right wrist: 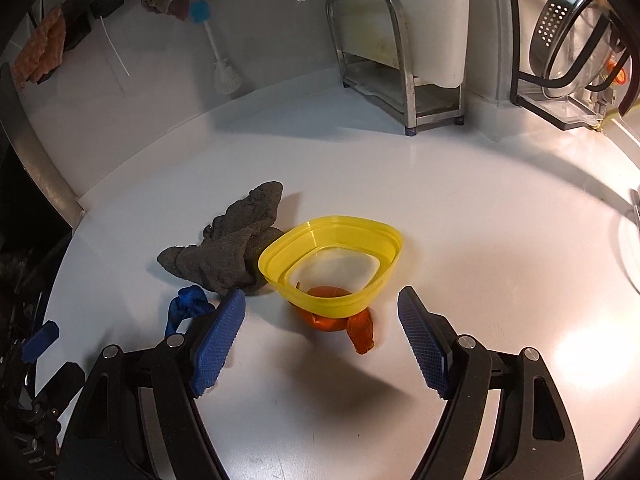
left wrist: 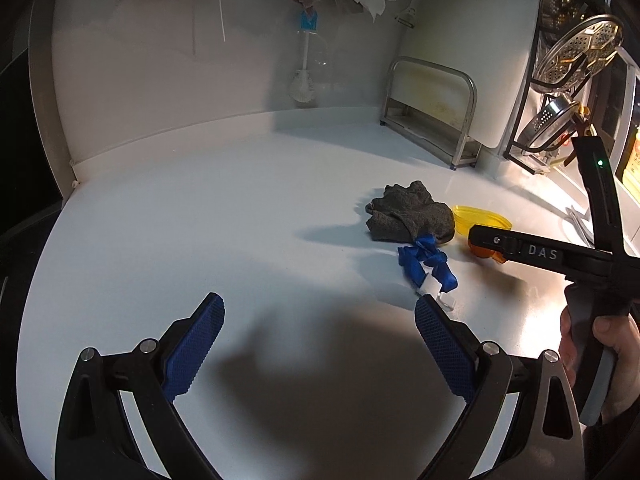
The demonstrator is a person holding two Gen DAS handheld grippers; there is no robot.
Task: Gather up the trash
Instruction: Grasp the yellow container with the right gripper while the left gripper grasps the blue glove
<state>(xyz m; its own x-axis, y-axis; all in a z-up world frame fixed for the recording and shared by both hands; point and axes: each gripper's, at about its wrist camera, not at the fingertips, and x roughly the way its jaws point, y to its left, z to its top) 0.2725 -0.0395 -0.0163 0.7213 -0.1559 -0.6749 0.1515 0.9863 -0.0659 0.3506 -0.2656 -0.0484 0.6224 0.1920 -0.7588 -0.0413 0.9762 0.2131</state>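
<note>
A yellow plastic bowl (right wrist: 332, 264) sits tilted on orange peel scraps (right wrist: 352, 326) on the white counter. A grey rag (right wrist: 224, 248) lies to its left, and a blue ribbon (right wrist: 186, 306) lies in front of the rag. My right gripper (right wrist: 322, 320) is open and empty, its fingers on either side of the peel and the bowl's near edge. In the left wrist view my left gripper (left wrist: 318, 334) is open and empty above bare counter, with the ribbon (left wrist: 426, 264), rag (left wrist: 412, 216) and bowl (left wrist: 482, 220) ahead to the right.
A steel rack (right wrist: 384, 60) holding a white cutting board stands at the back. A dish rack with a strainer and lid (right wrist: 572, 40) is at the far right. A bottle brush (right wrist: 222, 68) and cloths hang on the back wall. The counter's left edge (right wrist: 60, 240) drops off.
</note>
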